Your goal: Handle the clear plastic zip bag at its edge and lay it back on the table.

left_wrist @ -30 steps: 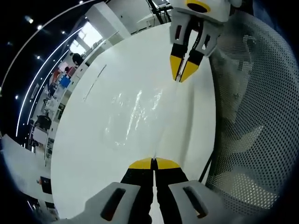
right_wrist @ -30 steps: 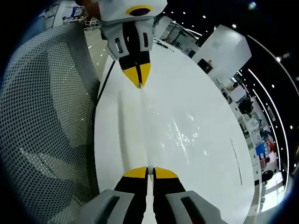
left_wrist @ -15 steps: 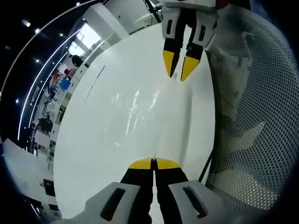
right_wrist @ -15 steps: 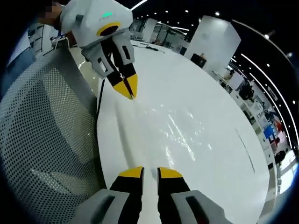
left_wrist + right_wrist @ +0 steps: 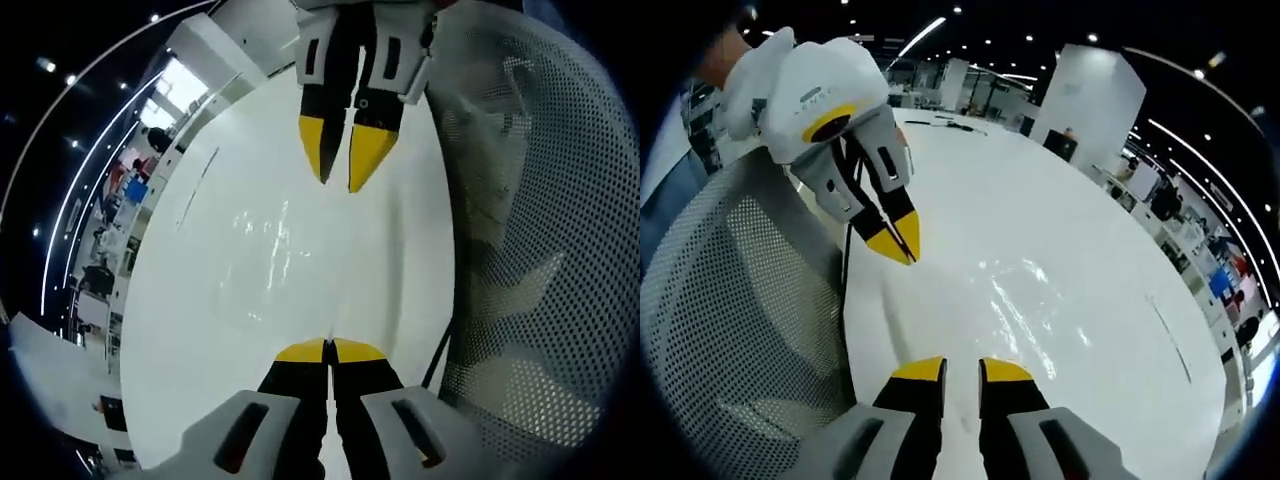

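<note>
The clear plastic zip bag (image 5: 268,248) lies flat on the white table (image 5: 190,330) and shows mostly as glints. In the left gripper view my left gripper (image 5: 328,346) is shut at the bag's near edge, by the table's rim. My right gripper (image 5: 343,172) hangs open above the bag's far end with nothing between its jaws. In the right gripper view the right gripper (image 5: 962,370) stands open over the bag (image 5: 1025,300), and the left gripper (image 5: 898,250) is shut on the bag's edge farther along.
A grey mesh chair back (image 5: 530,250) stands right against the table's edge (image 5: 740,330). A thin dark line (image 5: 1167,335) marks the table beyond the bag. Small items (image 5: 950,120) lie at the far end. An office hall lies behind.
My right gripper has opened, let go of the bag's edge and lifted off the table. The bag has sunk flat. The left gripper has stayed shut in place.
</note>
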{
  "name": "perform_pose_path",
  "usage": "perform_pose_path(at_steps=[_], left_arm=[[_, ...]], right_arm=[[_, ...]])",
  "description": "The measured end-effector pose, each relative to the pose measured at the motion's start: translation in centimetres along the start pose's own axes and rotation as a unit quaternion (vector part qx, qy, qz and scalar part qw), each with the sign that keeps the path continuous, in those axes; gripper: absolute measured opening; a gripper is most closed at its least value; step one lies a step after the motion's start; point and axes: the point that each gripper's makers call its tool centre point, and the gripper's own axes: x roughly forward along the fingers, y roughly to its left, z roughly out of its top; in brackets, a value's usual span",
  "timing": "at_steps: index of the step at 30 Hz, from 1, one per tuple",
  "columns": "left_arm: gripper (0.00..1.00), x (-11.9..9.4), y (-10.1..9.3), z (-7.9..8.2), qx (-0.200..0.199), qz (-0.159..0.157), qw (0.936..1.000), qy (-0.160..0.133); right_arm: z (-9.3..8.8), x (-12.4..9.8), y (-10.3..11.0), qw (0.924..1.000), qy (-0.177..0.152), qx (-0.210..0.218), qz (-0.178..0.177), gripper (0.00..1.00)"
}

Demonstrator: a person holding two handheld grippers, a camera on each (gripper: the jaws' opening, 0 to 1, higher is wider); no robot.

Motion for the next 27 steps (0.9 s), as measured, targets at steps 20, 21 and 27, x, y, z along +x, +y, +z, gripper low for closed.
perform_pose_path(at_steps=[20, 21, 27], left_arm=[[0.0, -0.8, -0.2, 0.4, 0.003, 0.003, 1.0, -0.005], [0.0, -0.9, -0.2, 0.4, 0.004, 0.003, 1.0, -0.005], [0.0, -0.9, -0.2, 0.6, 0.002, 0.001, 1.0, -0.005]], right_arm=[[-0.8, 2.0, 1.4, 0.9983, 0.037, -0.04, 0.022, 0.0], [-0.9, 2.0, 1.5, 0.9983, 0.038, -0.039, 0.022, 0.0], [-1.2, 2.3, 1.4, 0.9988, 0.035, -0.024, 0.022, 0.0]])
